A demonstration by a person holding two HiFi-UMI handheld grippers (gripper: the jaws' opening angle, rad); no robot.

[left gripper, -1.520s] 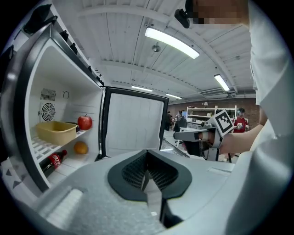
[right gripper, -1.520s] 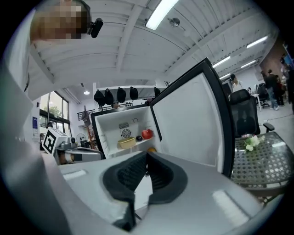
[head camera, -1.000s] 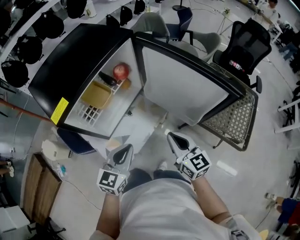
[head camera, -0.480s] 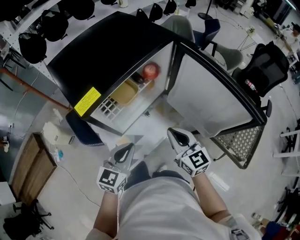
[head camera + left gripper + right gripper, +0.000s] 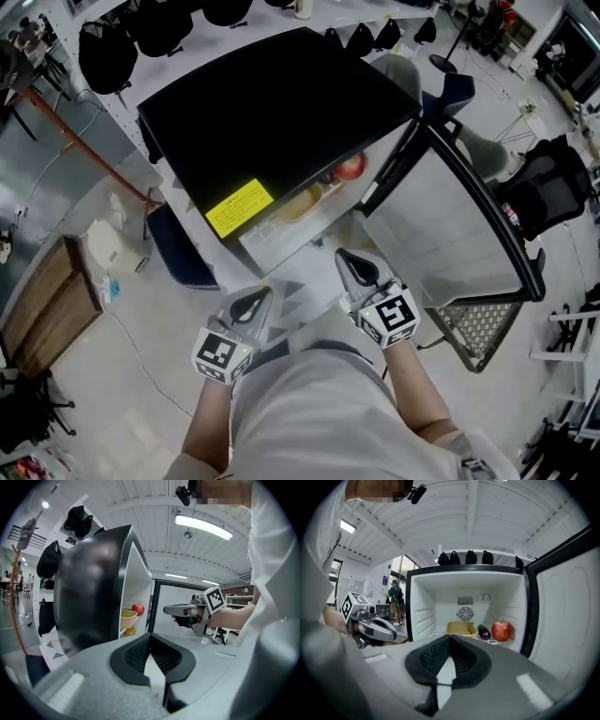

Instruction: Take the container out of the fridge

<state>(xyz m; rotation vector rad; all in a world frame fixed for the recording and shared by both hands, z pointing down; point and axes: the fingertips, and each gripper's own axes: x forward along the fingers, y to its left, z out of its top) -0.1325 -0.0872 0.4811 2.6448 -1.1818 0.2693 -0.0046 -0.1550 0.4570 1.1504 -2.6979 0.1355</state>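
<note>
A black mini fridge stands with its door swung open to the right. On its shelf sits a shallow yellow container, with a dark eggplant and a red apple to its right. In the head view only the rim of the container and the apple show under the fridge top. My left gripper and right gripper are held side by side in front of the fridge, short of the opening. Both are shut and hold nothing.
A dark blue seat and a white bag stand left of the fridge, and a wooden crate lies further left. A mesh-backed chair and a black office chair stand right of the door. A person stands far behind.
The head view has moved over the fridge, so its black top now hides most of the inside. Both grippers keep their place before the body and stay shut.
</note>
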